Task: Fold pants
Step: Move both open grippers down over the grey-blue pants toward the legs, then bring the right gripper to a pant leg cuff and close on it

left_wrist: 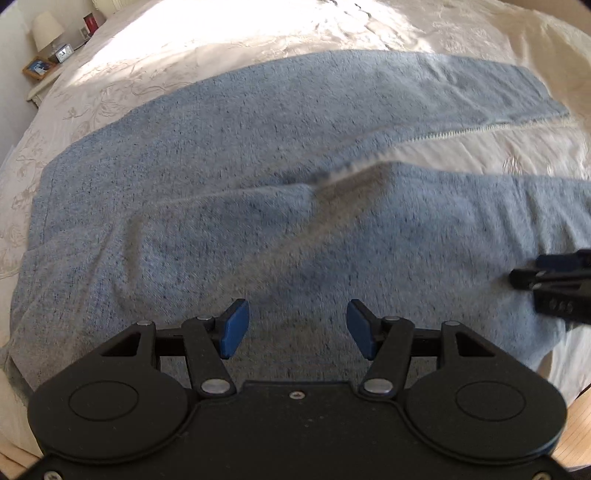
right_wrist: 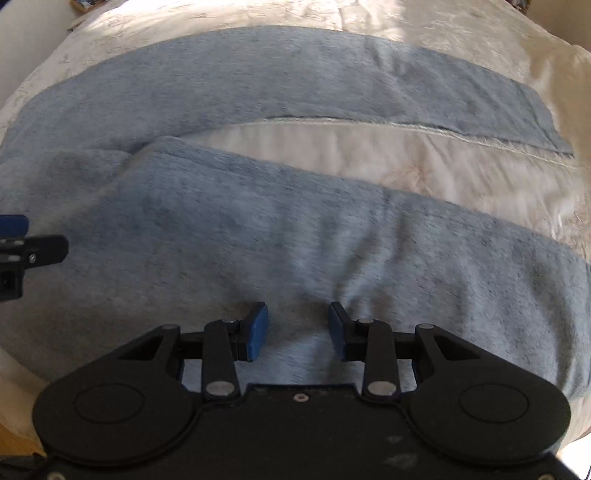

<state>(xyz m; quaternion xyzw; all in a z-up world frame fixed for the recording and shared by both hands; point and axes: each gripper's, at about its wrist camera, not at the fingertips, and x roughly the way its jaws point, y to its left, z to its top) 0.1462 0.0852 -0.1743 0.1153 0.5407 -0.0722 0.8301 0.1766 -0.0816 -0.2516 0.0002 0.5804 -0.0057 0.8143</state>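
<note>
1. Cream embroidered bedspread on a bed, filling most of both views; far part washed out by sunlight, stitched pattern lost there; near edge cut off behind the gripper bodies.
2. Blue-grey pants spread flat on the bedspread, waistband toward the bed's left edge, two legs running toward the right edge and splayed apart, a wedge of cream cover between them. Far leg with a pale inner seam along its near side; near leg lying close to the bed's near edge, wrinkled. Leg ends cut off by the frame in the left wrist view; cloth blurred, weave hard to read. Near edge of the pants hidden under both grippers.
3. Left gripper above the seat area by the near edge, blue pads spread wide with nothing between them; contact with the cloth impossible to tell. Only a black corner and a blue tip seen at the left border of the right wrist view.
4. Right gripper over the near leg, jaws apart, clasping nothing; seen in the left wrist view only as a blurred black piece at the right border.
5. Bedside stand beyond the bed's far left corner, mostly cut off, bearing a lamp, a small clock and a framed picture; details too small to make out.
</note>
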